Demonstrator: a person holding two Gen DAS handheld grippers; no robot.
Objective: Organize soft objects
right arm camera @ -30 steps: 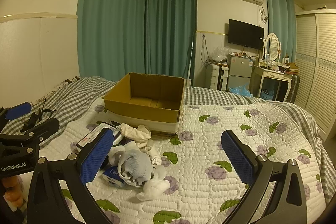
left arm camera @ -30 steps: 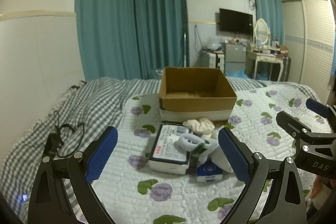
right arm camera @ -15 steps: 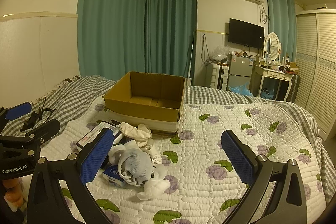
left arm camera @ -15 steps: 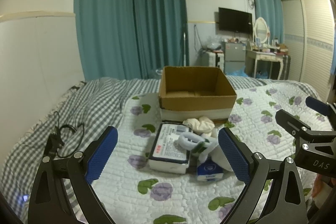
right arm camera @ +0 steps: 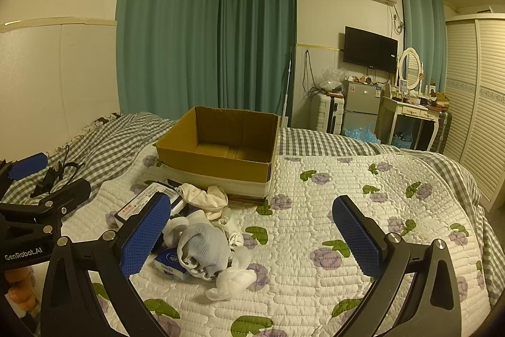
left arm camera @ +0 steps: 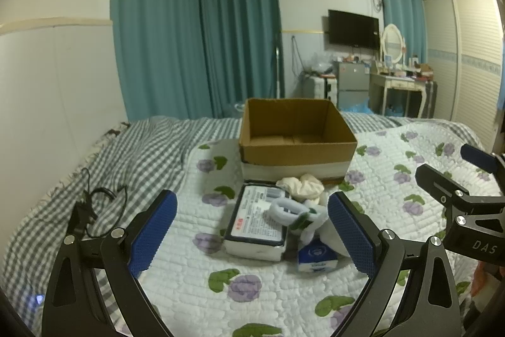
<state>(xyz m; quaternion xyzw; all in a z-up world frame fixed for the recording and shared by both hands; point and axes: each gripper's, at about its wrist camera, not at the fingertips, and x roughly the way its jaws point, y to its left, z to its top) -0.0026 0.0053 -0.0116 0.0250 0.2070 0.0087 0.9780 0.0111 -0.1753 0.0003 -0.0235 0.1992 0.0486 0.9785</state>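
Box: the cardboard box [left arm camera: 298,131] sat open-topped on the quilted bed [right arm camera: 363,210], and I saw only its bare brown floor inside — nothing in it.
Pile: the soft objects lay on the quilt just in front of the box, touching one another: a cream cloth [right arm camera: 205,198] nearest the box, a grey-blue sock [right arm camera: 203,245] bunched in the middle, and a white sock [right arm camera: 233,277] closest to me.
Other items: a flat white packet [left arm camera: 257,223] lay beside the pile with its long axis running roughly towards the box; a small blue tissue pack [left arm camera: 315,258] sat partly under the socks.
Left tongs: my left tongs [left arm camera: 252,236] hung above the quilt, spread wide and holding nothing, the packet and pile framed between the blue pads.
Right tongs: my right tongs [right arm camera: 252,237] were likewise spread and bare, with the pile by their left pad [right arm camera: 145,236].
Change: against the earlier frames I found no shift — box, pile and both tongs stayed as they were.
Bedside: a black cable [left arm camera: 101,204] lay coiled on the checked sheet.
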